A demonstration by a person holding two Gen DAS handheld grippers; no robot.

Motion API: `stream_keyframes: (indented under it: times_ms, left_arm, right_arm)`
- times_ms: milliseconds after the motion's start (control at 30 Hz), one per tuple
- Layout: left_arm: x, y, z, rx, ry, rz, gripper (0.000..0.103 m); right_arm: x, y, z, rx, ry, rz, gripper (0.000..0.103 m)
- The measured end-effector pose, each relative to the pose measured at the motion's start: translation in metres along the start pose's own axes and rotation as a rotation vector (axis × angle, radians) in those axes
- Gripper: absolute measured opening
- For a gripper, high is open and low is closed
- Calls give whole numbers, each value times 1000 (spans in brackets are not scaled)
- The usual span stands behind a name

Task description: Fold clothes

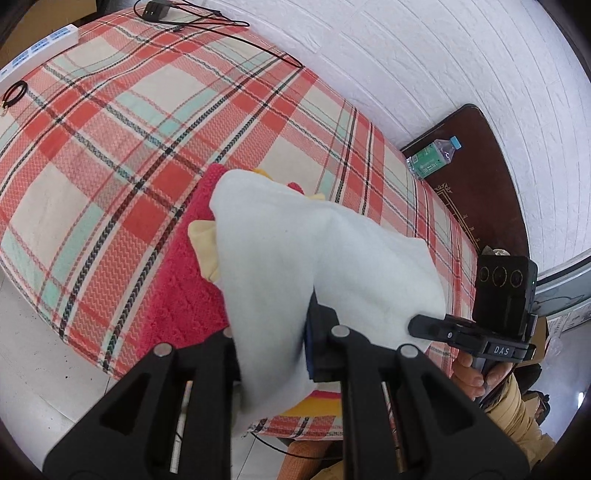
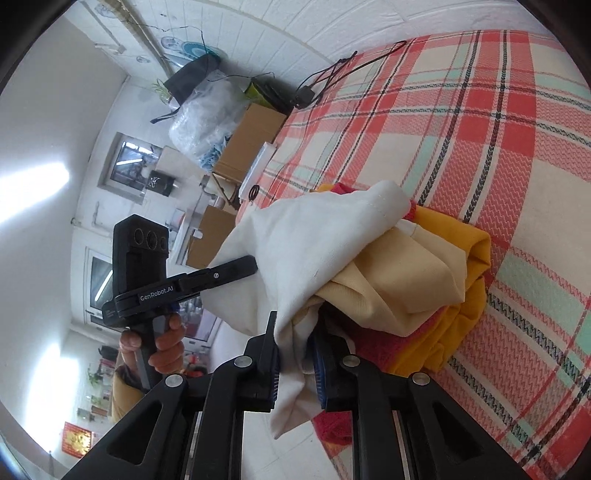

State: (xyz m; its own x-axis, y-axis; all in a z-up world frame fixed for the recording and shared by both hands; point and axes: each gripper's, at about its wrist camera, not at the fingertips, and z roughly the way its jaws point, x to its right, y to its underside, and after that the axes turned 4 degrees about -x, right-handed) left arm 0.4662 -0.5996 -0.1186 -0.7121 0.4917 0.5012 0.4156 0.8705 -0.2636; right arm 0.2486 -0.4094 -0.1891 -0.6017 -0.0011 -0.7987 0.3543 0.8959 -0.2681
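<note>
A white cloth [image 1: 295,258] is lifted above a pile of garments on the plaid bed [image 1: 110,147]. My left gripper [image 1: 273,354] is shut on one edge of the cloth. My right gripper [image 2: 295,362] is shut on another edge of the same white cloth [image 2: 314,236]. Under it lie a red knitted garment [image 1: 177,295], a cream garment [image 2: 399,280] and a yellow garment [image 2: 469,295]. The right gripper shows at the right of the left wrist view [image 1: 428,326]. The left gripper shows at the left of the right wrist view [image 2: 247,266].
A white power strip [image 1: 37,51], a black charger with cables [image 1: 155,11] and a coiled cable [image 1: 14,94] lie on the bed's far side. A water bottle [image 1: 436,157] lies by the dark headboard [image 1: 480,177]. Cardboard boxes [image 2: 251,136] and bags stand beside the bed.
</note>
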Motion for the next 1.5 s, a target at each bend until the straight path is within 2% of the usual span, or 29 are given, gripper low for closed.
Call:
stream_keyframes:
  times_ms: [67,167,233,267,367,400,433,467,600,667,700,733,800,867,967,1067,1133,1233,1300,1333,1500]
  left_arm:
    - [1,-1,1,0,-4,4,16]
    - [5,-3,-5,39,-35,11,16]
    - [6,-2,-8,67,-53,17,18]
    - [6,-1,-8,76,-77,20,24]
    - [5,5,0,78,-143,20,41]
    - [5,8,1,84,-165,21,43]
    - [5,11,3,92,-187,22,54]
    - [5,15,1,111,-215,26,64]
    - [7,30,-21,231,-242,38,66]
    - [17,41,-38,313,-262,70,71]
    - [22,48,-46,355,-274,88,76]
    - [28,55,-54,395,-286,106,86]
    - [45,72,-62,457,-300,165,88]
    - [60,82,-60,472,-311,212,88]
    - [75,94,-49,479,-347,221,88]
    - [80,103,-32,447,-379,214,88]
    - [79,108,-24,426,-363,204,88]
    - [78,115,-15,407,-344,186,88]
    - [81,120,-14,407,-327,186,95]
    - [83,123,-14,411,-319,188,103]
    - [100,132,-19,445,-275,203,103]
  right_arm:
    - [-1,-1,-1,-3,-12,4,14]
    - [-14,0,-5,6,-66,-8,12]
    - [-24,1,-10,35,-66,-46,11]
    - [-28,2,-12,46,-59,-62,11]
    - [-22,5,-3,5,25,-80,12]
    - [-20,8,0,-9,55,-92,12]
    - [-18,11,2,-20,75,-100,13]
    - [-16,14,2,-28,94,-109,13]
    - [-30,25,-17,12,168,-217,18]
    - [-43,33,-31,34,217,-302,27]
    - [-52,38,-37,50,249,-356,28]
    - [-61,44,-43,74,278,-413,33]
    - [-78,52,-44,100,301,-510,39]
    - [-90,58,-38,108,329,-588,39]
    - [-94,63,-15,78,374,-648,39]
    - [-85,68,7,35,433,-671,39]
    - [-80,72,15,16,465,-682,39]
    - [-76,75,8,18,452,-668,39]
    - [-78,78,-4,35,444,-669,39]
    - [-79,79,-9,44,442,-671,41]
    - [-82,90,-36,92,458,-682,46]
